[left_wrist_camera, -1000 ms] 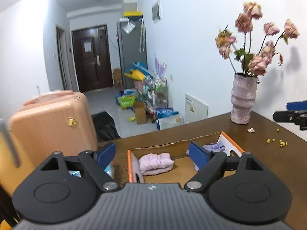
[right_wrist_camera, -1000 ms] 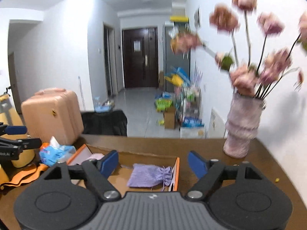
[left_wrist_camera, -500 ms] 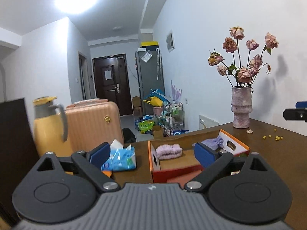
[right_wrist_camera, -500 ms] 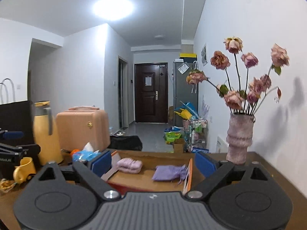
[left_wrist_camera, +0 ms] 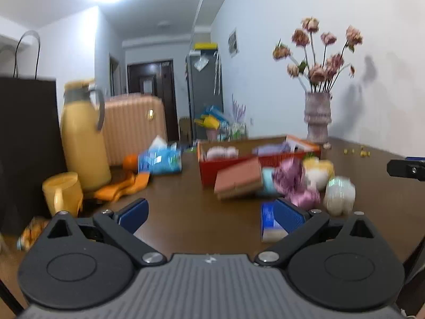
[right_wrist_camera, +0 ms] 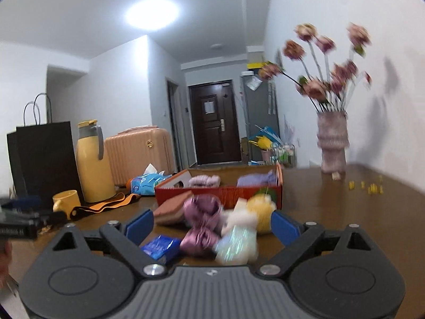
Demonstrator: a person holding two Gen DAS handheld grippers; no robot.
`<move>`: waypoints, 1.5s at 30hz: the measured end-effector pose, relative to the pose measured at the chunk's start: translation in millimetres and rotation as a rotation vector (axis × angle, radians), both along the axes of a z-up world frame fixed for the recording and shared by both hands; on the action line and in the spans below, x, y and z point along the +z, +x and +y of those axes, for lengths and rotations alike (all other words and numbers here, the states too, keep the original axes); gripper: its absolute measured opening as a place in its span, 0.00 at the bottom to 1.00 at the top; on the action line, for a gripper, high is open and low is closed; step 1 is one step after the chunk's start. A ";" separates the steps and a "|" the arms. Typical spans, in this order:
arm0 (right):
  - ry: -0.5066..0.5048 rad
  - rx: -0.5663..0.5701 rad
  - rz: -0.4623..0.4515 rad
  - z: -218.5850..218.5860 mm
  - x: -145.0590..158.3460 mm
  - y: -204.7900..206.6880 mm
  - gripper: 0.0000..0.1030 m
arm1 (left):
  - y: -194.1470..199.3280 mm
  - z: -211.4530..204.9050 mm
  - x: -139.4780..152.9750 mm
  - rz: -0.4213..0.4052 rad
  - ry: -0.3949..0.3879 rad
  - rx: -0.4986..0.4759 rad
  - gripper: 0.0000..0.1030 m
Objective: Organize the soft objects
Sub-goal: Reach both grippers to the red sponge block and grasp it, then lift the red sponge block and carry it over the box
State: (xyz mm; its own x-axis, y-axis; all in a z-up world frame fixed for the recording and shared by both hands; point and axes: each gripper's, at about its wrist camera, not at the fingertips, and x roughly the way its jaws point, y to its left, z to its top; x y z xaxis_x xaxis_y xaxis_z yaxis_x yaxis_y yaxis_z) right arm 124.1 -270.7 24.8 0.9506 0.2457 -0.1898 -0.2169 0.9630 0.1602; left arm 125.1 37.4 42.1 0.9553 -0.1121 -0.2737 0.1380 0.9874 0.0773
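An orange cardboard box (left_wrist_camera: 228,166) (right_wrist_camera: 217,195) stands on the brown table and holds a pink headband (right_wrist_camera: 204,180) and a lilac pouch (right_wrist_camera: 255,179). In front of it lies a heap of soft things: a shiny pink scrunchie (right_wrist_camera: 203,216) (left_wrist_camera: 294,183), a yellow plush (right_wrist_camera: 261,208), a white iridescent item (right_wrist_camera: 236,244) (left_wrist_camera: 340,192) and a terracotta sponge (left_wrist_camera: 239,179). A blue packet (right_wrist_camera: 160,246) (left_wrist_camera: 268,220) lies nearest. My left gripper (left_wrist_camera: 209,215) is open and empty, short of the heap. My right gripper (right_wrist_camera: 212,226) is open and empty, with the heap between its fingers' line.
A yellow thermos (left_wrist_camera: 82,138), yellow mug (left_wrist_camera: 62,194), black paper bag (right_wrist_camera: 42,159), orange strap (left_wrist_camera: 122,186) and blue tissue pack (left_wrist_camera: 162,158) stand at the left. A vase of dried flowers (right_wrist_camera: 332,143) stands at the back right. Yellow crumbs (right_wrist_camera: 368,186) dot the table.
Both grippers have pulled back from over the box and dropped lower. The heap of soft things in front of the box has come into view. Both stay open.
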 end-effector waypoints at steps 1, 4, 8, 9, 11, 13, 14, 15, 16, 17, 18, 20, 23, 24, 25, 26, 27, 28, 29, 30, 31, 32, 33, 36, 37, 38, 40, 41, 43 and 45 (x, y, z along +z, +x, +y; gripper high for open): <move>-0.014 0.011 -0.009 1.9 -6.5 -3.1 0.92 | 0.8 2.1 -4.0 0.018 0.001 0.001 0.99; -0.115 0.036 -0.003 13.9 -16.1 -7.2 0.93 | 6.8 8.8 -9.1 0.047 -0.007 0.013 0.99; -0.086 0.056 0.051 28.6 -9.8 3.9 1.00 | 23.4 13.5 -8.4 0.067 -0.040 0.050 0.99; -0.058 0.071 0.057 31.0 -8.3 7.7 1.00 | 28.2 13.6 -8.1 0.073 -0.050 0.052 0.99; -0.028 0.093 0.061 36.5 -5.9 17.8 1.00 | 37.3 15.3 -9.5 0.086 -0.057 0.050 0.99; -0.064 0.092 0.057 47.0 -3.9 28.5 1.00 | 48.3 18.9 -11.1 0.089 -0.054 0.053 0.99; -0.083 0.096 0.052 52.9 -3.1 34.9 1.00 | 55.3 21.5 -11.7 0.097 -0.058 0.053 0.99; -0.088 0.104 0.056 57.5 -2.7 41.1 1.00 | 62.7 24.1 -12.0 0.103 -0.064 0.054 0.99; -0.086 0.125 0.075 63.0 -1.9 50.9 0.98 | 72.6 27.5 -11.6 0.108 -0.073 0.050 0.99; -0.073 0.140 0.095 68.0 -1.3 60.3 0.94 | 83.3 30.4 -11.1 0.115 -0.081 0.043 0.99; -0.051 0.148 0.120 73.5 -0.7 72.4 0.84 | 96.6 33.0 -9.7 0.121 -0.091 0.034 0.99; -0.014 0.194 0.151 87.1 1.7 97.9 0.72 | 127.1 37.6 -6.2 0.144 -0.109 0.011 0.95; 0.003 0.170 0.168 105.8 7.2 137.3 0.68 | 175.8 40.7 -0.6 0.163 -0.138 -0.089 0.87; -0.004 0.146 0.171 111.3 9.5 150.3 0.64 | 196.8 40.5 -0.5 0.180 -0.142 -0.120 0.85; -0.014 0.114 0.178 116.6 12.1 164.7 0.61 | 214.9 39.5 -1.6 0.201 -0.137 -0.134 0.82; -0.021 0.088 0.186 121.4 14.2 180.8 0.60 | 234.0 38.1 -4.2 0.225 -0.135 -0.141 0.79; -0.017 0.066 0.196 124.4 15.6 196.0 0.57 | 252.9 36.4 -8.2 0.253 -0.137 -0.147 0.77; -0.007 0.055 0.205 126.2 15.0 209.0 0.53 | 265.4 34.3 -12.2 0.272 -0.139 -0.165 0.74; 0.005 0.049 0.233 128.6 13.2 225.1 0.50 | 280.0 32.8 -18.1 0.297 -0.149 -0.187 0.68; 0.011 0.039 0.267 130.1 10.2 238.4 0.42 | 290.4 32.0 -24.1 0.325 -0.167 -0.196 0.65; 0.023 0.029 0.304 130.1 5.4 251.3 0.35 | 300.5 31.6 -30.0 0.359 -0.194 -0.213 0.58; 0.034 0.019 0.337 128.5 1.0 261.7 0.31 | 308.9 32.1 -36.3 0.395 -0.233 -0.237 0.49; 0.031 0.001 0.365 127.9 -3.7 270.4 0.29 | 313.9 33.0 -41.2 0.421 -0.269 -0.254 0.47; 0.024 -0.022 0.382 123.8 -13.4 280.5 0.29 | 320.8 40.4 -49.0 0.453 -0.373 -0.283 0.39; 0.029 -0.022 0.383 122.8 -14.6 281.9 0.30 | 321.9 43.2 -50.4 0.465 -0.404 -0.302 0.32; 0.031 -0.023 0.383 122.9 -15.8 282.5 0.30 | 322.6 45.0 -51.2 0.478 -0.428 -0.315 0.27; 0.018 -0.022 0.376 125.7 -17.0 282.4 0.31 | 323.4 46.9 -51.2 0.505 -0.473 -0.335 0.24; 0.011 -0.020 0.372 127.5 -17.5 281.1 0.31 | 321.9 46.5 -50.5 0.508 -0.481 -0.338 0.24; 0.010 -0.011 0.369 128.7 -15.5 279.7 0.29 | 315.9 42.2 -46.8 0.491 -0.458 -0.318 0.24; 0.033 0.007 0.366 125.2 -11.1 274.0 0.28 | 307.7 41.3 -39.9 0.475 -0.458 -0.299 0.24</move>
